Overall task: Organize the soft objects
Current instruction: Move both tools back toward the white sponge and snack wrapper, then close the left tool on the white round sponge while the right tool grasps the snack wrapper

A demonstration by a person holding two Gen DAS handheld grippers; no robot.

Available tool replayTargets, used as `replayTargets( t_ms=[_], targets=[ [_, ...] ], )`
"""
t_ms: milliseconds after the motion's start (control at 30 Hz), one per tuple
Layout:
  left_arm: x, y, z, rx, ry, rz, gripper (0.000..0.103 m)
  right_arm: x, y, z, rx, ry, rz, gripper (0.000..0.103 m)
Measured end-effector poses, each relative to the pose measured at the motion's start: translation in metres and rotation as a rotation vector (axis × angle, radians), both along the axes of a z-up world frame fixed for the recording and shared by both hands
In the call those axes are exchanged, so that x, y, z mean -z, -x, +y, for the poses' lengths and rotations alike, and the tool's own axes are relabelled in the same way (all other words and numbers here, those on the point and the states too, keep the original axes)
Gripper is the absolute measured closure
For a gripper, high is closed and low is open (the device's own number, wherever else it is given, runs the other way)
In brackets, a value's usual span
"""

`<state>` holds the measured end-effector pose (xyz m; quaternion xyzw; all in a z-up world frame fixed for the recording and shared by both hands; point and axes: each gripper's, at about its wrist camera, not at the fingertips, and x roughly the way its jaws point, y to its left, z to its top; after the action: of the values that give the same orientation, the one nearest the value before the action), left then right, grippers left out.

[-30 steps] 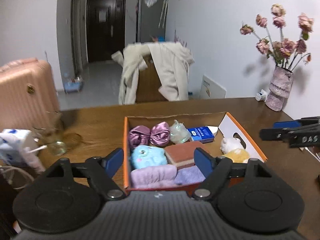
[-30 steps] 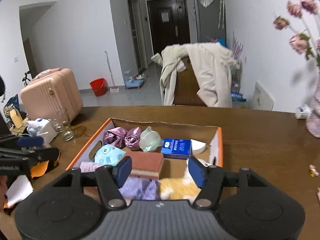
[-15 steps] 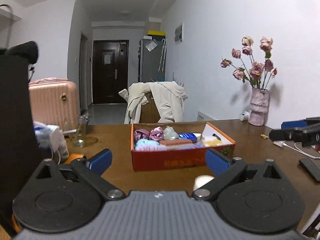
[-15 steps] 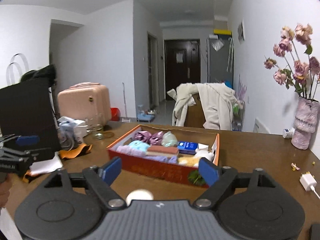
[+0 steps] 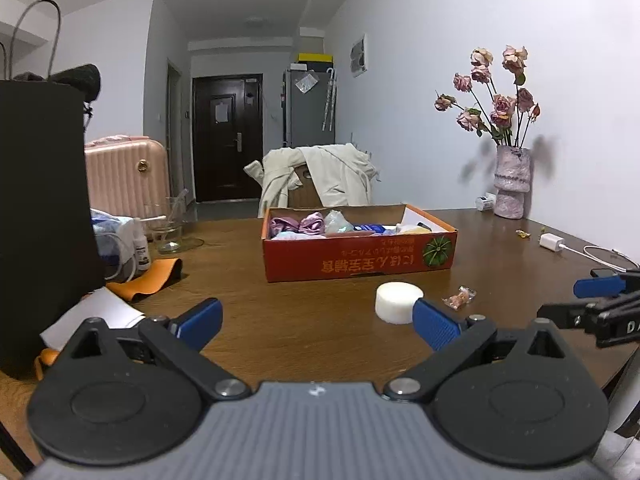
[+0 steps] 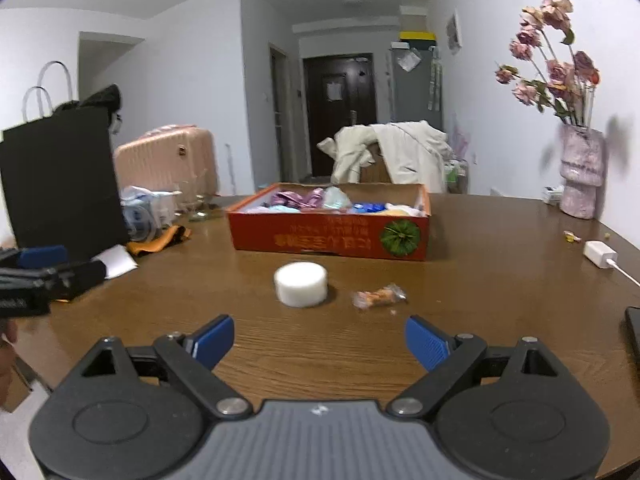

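Observation:
An orange cardboard box (image 5: 360, 258) (image 6: 332, 240) stands mid-table, filled with soft things: purple satin scrunchies (image 5: 298, 224) (image 6: 296, 199), pale blue and lilac pieces, and a blue pack. A white round puck (image 5: 399, 302) (image 6: 301, 283) lies on the table in front of it. My left gripper (image 5: 318, 322) (image 6: 60, 266) is open and empty, low over the table, with the puck just past its right pad. My right gripper (image 6: 319, 340) (image 5: 576, 300) is open and empty too, short of the puck.
A wrapped candy (image 6: 378, 296) (image 5: 460, 295) lies right of the puck. On the left stand a black bag (image 5: 40, 220), an orange cloth (image 5: 148, 276), white paper (image 5: 96, 312) and a glass (image 5: 170, 224). On the right are a flower vase (image 6: 580, 176), a charger (image 6: 600, 254) and a phone (image 6: 634, 332).
Both grippers have drawn back from over the box towards the near edge and sunk lower. Their jaws stand wider. The white puck and the candy have come into view.

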<state>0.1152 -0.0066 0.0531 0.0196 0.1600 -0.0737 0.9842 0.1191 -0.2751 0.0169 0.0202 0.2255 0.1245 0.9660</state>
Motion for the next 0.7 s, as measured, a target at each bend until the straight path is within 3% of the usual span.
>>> replayTargets(
  t_ms=[300,600,700],
  targets=[
    [0.019,-0.051,-0.018,0.060,0.022,0.110,0.000,0.021,-0.044,-0.013,0.014,-0.063,0.095,0.026],
    [0.039,-0.129,-0.055,0.151,0.043,0.207,0.001,0.041,-0.122,-0.025,0.046,-0.178,0.169,0.043],
    [0.047,-0.156,-0.067,0.162,0.048,0.255,0.009,0.049,-0.147,-0.027,0.058,-0.217,0.192,0.050]
  ],
)
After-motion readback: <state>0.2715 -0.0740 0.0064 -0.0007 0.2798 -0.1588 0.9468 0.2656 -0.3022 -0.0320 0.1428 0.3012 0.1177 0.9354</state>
